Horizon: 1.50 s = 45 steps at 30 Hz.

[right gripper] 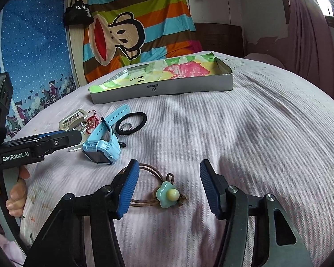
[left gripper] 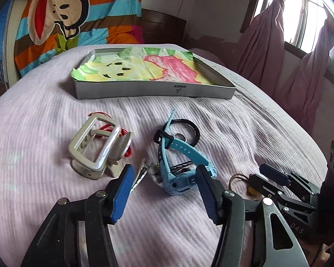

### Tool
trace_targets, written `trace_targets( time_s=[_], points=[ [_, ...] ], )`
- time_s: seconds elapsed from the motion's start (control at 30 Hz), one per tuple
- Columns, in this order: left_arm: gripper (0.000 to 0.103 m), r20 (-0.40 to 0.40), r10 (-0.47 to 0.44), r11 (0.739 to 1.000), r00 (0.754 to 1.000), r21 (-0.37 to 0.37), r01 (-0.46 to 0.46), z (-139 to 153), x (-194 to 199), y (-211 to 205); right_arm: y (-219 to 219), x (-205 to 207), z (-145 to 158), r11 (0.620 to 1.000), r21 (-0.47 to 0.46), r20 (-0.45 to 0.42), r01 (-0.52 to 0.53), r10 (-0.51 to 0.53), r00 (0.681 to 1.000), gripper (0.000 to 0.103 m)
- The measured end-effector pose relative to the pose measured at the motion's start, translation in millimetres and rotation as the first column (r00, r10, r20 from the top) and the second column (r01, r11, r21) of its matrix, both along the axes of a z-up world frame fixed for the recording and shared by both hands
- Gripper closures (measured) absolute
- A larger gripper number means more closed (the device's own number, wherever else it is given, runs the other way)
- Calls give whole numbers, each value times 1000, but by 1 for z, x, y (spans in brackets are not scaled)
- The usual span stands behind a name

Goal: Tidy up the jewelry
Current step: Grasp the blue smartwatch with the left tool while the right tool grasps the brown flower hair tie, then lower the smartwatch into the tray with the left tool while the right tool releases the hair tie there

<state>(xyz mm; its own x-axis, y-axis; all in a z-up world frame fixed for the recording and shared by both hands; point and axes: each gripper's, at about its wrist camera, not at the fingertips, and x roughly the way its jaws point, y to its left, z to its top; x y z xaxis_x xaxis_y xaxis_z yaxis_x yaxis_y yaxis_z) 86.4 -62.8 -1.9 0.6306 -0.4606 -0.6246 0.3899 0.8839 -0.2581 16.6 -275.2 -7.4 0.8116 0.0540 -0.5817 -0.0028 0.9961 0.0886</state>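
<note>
Right tongs (right gripper: pixel 167 187) parted around flower hair tie (right gripper: pixel 167 194) — left tongs (left gripper: pixel 164 191) beside blue watch (left gripper: pixel 180 178).

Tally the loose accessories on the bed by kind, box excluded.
Hair ties: 2, black elastic loop, brown tie with teal flower
Blue plastic watch: 1
Silver hair claw: 1
Small metal ring: 1
Red cord bracelet: 1
Total: 6

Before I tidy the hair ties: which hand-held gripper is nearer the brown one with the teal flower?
Right. The right hand-held gripper straddles the flower hair tie, jaws open around it, not pressing. The left hand-held gripper sits further left, over the blue watch.
</note>
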Motion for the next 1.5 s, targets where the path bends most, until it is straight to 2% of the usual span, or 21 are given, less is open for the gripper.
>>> trace_targets(
  time_s=[0.13,0.33,0.5,0.57,0.6,0.63,0.83,0.97,1.03,1.23,1.5],
  points=[
    [57,-15,-27,999,1000,-24,26,0,4,-5,0,3,-4,1000,15,-26,0,1,1000,67],
    [69,-70,-62,994,996,-97,55,-3,11,-4,-1,3,-9,999,36,-60,7,-5,998,67],
    [73,-108,-47,990,993,-140,32,-5,16,0,1,6,-15,999,47,-83,4,0,997,70],
    [73,-122,-44,989,992,-143,26,-6,18,0,1,6,-17,999,49,-90,3,2,996,75],
    [78,-126,-38,990,991,-138,20,-5,19,0,2,7,-18,999,49,-93,0,4,996,76],
    [84,-133,-25,993,991,-118,9,-6,21,-1,3,7,-19,999,47,-95,-1,5,995,77],
    [95,-202,17,996,979,-86,-35,-18,34,-2,6,11,-21,999,32,-100,-6,9,995,77],
    [98,-177,44,995,983,-76,-58,-17,31,0,9,12,-21,1000,21,-101,-15,17,995,78],
    [98,-155,57,995,986,-72,-69,-13,27,0,10,12,-21,1000,20,-100,-22,23,995,83],
    [98,-75,93,994,993,-48,-96,5,16,3,11,8,-15,999,20,-64,-38,39,997,83],
    [99,-56,107,992,993,-57,-110,17,12,9,9,5,-8,998,38,-26,-52,53,998,83]
  ],
)
